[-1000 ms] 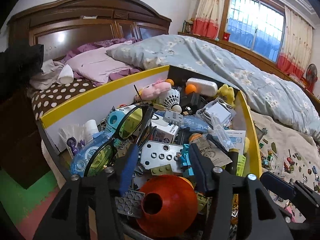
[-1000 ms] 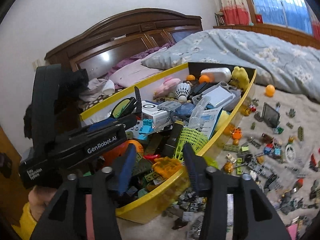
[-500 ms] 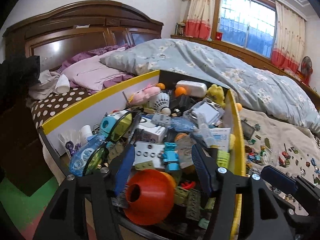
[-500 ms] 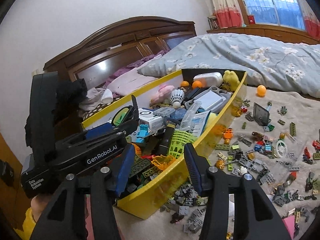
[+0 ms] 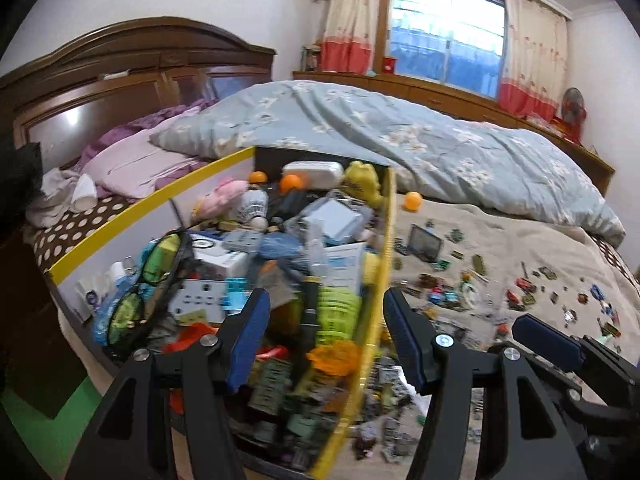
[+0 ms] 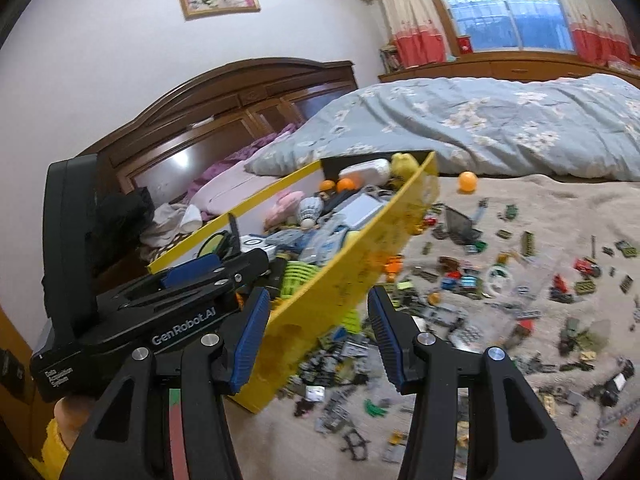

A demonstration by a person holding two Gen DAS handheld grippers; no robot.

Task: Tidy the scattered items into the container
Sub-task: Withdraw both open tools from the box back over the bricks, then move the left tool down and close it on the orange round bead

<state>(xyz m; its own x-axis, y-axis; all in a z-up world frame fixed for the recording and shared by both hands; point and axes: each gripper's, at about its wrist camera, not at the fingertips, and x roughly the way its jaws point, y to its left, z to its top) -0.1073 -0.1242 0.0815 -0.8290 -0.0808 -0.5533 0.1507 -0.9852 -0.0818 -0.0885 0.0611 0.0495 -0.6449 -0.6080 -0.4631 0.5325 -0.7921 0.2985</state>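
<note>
A yellow-rimmed container (image 5: 120,216) sits on the bed, piled with toys, green glasses, a shuttlecock and boxes. My left gripper (image 5: 326,320) is open with nothing between its fingers, and the container's right wall lies behind the gap. My right gripper (image 6: 316,320) is also open and empty, hovering by the yellow wall (image 6: 340,288) near its corner. Loose toy bricks (image 6: 480,280) lie scattered over the beige blanket (image 5: 500,240) right of the box. An orange ball (image 6: 468,181) rests near the quilt. The left gripper (image 6: 224,272) shows beside the right one.
A blue floral quilt (image 5: 400,136) is heaped behind the box and the bricks. Purple pillows (image 5: 132,160) and a dark wooden headboard (image 5: 120,64) stand at the left. A small black frame (image 5: 426,242) lies among the bricks. A hand with a yellow sleeve (image 6: 60,420) holds the left gripper.
Both grippers have swung right and drawn back a little. The left one has left the orange funnel and now straddles the box's right wall. More of the scattered bricks is in view.
</note>
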